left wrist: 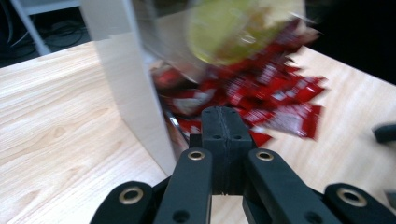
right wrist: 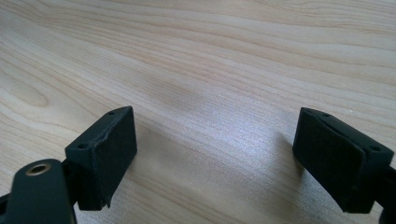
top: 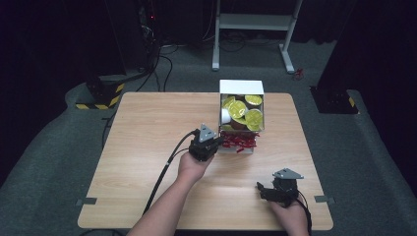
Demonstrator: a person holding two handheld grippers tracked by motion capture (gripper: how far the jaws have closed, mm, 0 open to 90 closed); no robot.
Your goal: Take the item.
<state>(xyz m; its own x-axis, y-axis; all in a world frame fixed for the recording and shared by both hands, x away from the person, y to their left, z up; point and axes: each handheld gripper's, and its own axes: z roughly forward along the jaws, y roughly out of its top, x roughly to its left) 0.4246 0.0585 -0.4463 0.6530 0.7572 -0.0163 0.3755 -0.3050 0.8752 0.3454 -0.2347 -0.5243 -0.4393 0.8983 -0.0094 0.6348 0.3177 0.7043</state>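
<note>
Left gripper (left wrist: pixel 223 122) jaws pinched together, nothing visibly between them, at box (top: pixel 241 88) front; reopen, re-aim at red packets (left wrist: pixel 280 100) at 1 o'clock. Right gripper (right wrist: pixel 215 154) wide, idle.

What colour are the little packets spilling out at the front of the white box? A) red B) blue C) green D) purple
A: the packets piled at the open front of the white box are bright red, seen in the high view and up close in the left gripper view.
</note>
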